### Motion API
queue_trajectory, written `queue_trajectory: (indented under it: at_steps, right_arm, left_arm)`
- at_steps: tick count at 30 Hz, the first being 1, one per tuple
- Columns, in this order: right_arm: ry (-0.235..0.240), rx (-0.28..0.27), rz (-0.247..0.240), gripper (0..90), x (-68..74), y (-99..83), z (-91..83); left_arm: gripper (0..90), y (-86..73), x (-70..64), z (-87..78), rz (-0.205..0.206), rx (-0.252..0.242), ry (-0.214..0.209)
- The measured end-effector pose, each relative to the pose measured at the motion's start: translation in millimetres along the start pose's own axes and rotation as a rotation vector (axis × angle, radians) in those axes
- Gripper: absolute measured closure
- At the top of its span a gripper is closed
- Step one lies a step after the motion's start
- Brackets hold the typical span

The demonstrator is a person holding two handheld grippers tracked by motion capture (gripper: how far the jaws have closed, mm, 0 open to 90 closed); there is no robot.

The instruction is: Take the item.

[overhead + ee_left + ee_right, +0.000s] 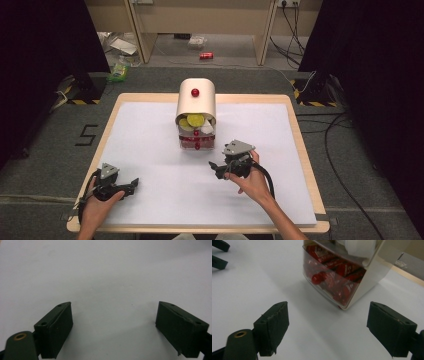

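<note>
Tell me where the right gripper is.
In the high view the right gripper hovers right of centre over the white sheet, just before the storage box.

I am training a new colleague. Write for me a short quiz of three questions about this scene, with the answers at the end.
1. True or false: the left tongs hold a packet.
2. Which tongs are nearer to the box? A) left B) right C) both equally near
3. Fill in: the knob on the lid of the box is ____ in colour.

Key
1. False. The left tongs are open and empty over the white mat.
2. B. The right tongs are open just in front of the clear drawer with red packets.
3. Red.
</note>
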State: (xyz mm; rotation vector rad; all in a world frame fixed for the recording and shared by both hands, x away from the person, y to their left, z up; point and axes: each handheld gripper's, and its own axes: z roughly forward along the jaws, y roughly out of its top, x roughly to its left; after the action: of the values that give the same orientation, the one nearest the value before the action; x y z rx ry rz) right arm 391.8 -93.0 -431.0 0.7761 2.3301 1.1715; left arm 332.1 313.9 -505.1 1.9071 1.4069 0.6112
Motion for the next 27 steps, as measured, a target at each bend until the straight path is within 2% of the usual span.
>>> queue_trajectory:
  at_steps: [17, 27]
  right_arm:
    - [0.027, -0.105, -0.019, 20.5, 8.6, 42.1, -9.0]
    - [0.032, -0.144, -0.03, 20.6, 9.8, 64.1, -5.1]
  left_arm:
    - [13.5, 0.0, 0.0, 0.0, 0.0, 0.0, 0.0]
    - [13.5, 0.0, 0.0, 0.0, 0.0, 0.0, 0.0]
